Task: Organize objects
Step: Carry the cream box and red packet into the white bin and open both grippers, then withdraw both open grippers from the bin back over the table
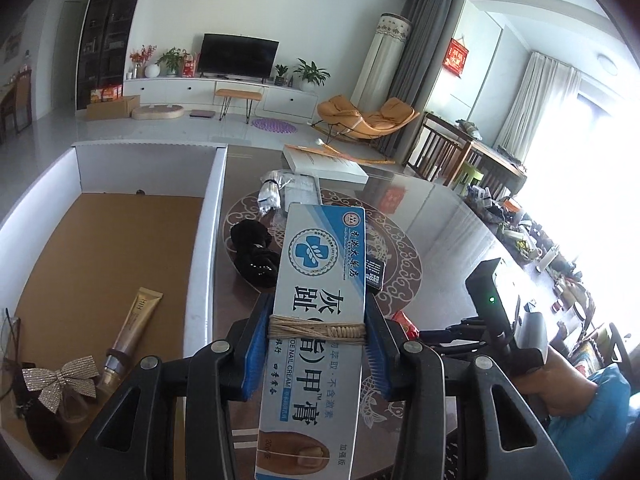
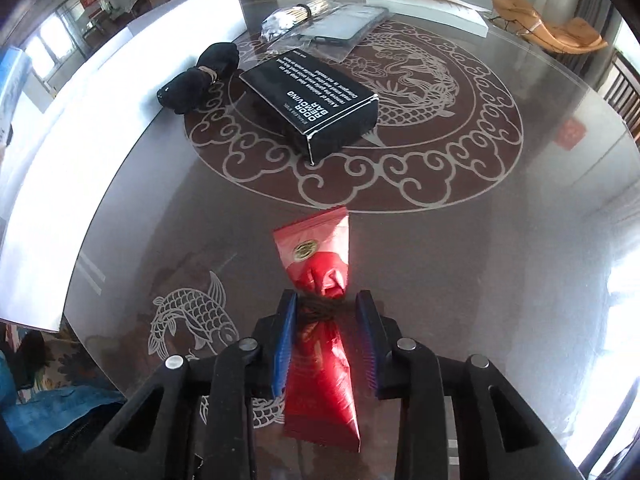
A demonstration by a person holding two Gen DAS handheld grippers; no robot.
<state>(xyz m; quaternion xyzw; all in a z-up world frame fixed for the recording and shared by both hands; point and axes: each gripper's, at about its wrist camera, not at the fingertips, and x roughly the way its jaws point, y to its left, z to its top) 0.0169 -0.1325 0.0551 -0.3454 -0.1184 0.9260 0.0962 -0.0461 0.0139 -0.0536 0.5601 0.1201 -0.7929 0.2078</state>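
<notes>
The left wrist view shows the left gripper closed on a blue and white cream box, which is bound with twine at the place where the blue pads press on it. The box is held above the glass table, just beside the white wall of a large open storage box. Inside that storage box a gold tube and a glittering bow are already laid on the brown bottom.

In the right wrist view the right gripper is seen narrow around a red packet, pinched at its tied waist. The left pad lies against the packet; whether the right pad touches it cannot be told with certainty, but a hold is judged. The packet appears to hang a little over the table.

Still on the table are a black box, a black cloth bundle, a bundle of sticks and a clear plastic sleeve.

The step in hand is judged to be the carrying of both picked things to the storage box. For the next move the cream box must be brought over the white wall and lowered to a free part of the bottom before the fingers are opened. The red packet can be placed after it, so that the two grippers do not meet.
</notes>
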